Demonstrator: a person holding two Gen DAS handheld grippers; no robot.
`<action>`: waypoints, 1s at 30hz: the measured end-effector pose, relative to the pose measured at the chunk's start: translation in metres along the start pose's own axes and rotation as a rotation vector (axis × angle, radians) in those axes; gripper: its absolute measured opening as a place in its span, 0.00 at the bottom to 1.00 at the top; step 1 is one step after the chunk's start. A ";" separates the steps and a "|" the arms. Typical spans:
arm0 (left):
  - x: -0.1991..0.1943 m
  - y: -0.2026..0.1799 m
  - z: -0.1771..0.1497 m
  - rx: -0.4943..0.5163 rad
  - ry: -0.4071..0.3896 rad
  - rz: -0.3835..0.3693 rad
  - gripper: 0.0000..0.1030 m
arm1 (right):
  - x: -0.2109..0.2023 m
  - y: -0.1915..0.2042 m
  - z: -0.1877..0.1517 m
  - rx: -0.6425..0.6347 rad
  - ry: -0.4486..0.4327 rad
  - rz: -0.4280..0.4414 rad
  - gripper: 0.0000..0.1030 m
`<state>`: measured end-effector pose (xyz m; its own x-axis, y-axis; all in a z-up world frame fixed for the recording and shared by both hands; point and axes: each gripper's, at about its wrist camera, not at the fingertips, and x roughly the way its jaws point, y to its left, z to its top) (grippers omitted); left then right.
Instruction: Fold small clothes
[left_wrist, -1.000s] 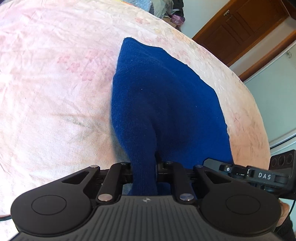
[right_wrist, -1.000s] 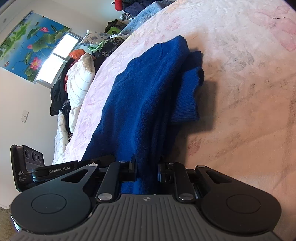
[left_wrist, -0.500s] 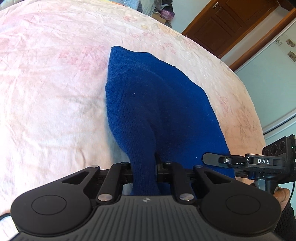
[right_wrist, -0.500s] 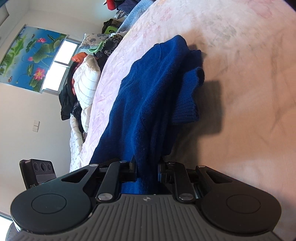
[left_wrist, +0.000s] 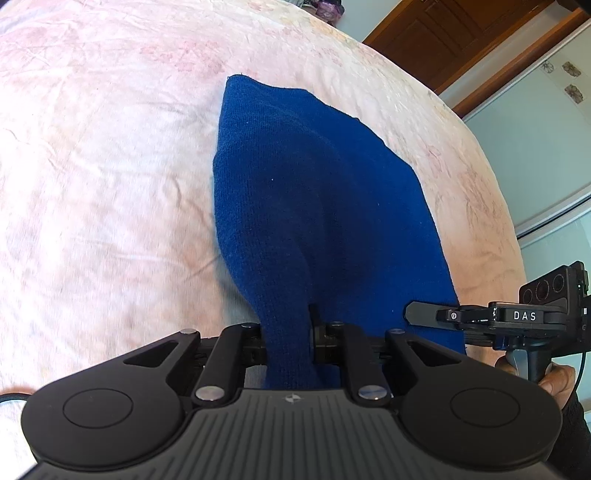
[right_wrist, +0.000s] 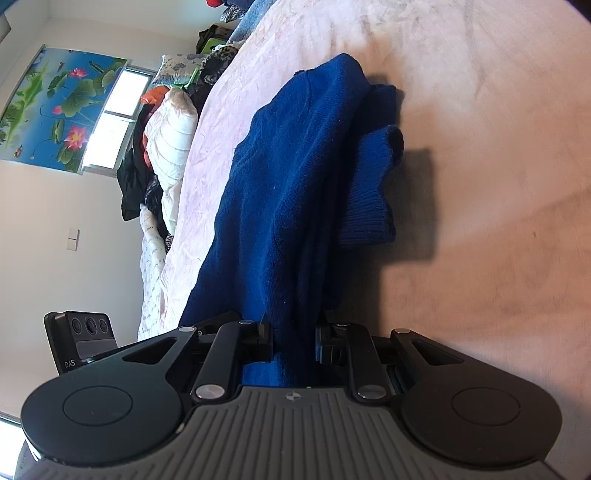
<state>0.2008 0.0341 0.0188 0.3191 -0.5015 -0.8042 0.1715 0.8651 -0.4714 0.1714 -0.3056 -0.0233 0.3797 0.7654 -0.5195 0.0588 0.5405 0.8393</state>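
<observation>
A fold is judged to be in progress: the blue sweater (left_wrist: 314, 206) is being held lifted off the pink bedsheet (left_wrist: 103, 177), its near edge pinched in the left gripper (left_wrist: 289, 338) at 6 o'clock and in the right gripper (right_wrist: 293, 338), both clamped onto the knit. A ribbed cuff (right_wrist: 369, 206) is hanging at 1 o'clock. Next, the held edge is probably being carried toward the far edge and laid level. No containers are being shown.
</observation>
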 end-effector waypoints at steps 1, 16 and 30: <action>-0.001 0.001 -0.006 0.000 0.001 0.000 0.13 | -0.001 -0.001 -0.002 0.001 -0.001 -0.003 0.20; 0.001 0.013 -0.037 0.014 -0.088 -0.019 0.21 | -0.002 -0.007 -0.019 -0.060 -0.065 -0.055 0.32; -0.030 -0.041 -0.126 0.226 -0.377 0.233 0.45 | -0.053 0.072 -0.109 -0.569 -0.369 -0.286 0.40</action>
<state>0.0670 0.0126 0.0169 0.6808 -0.2916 -0.6720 0.2406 0.9555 -0.1709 0.0545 -0.2691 0.0475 0.7132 0.4547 -0.5335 -0.2484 0.8757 0.4141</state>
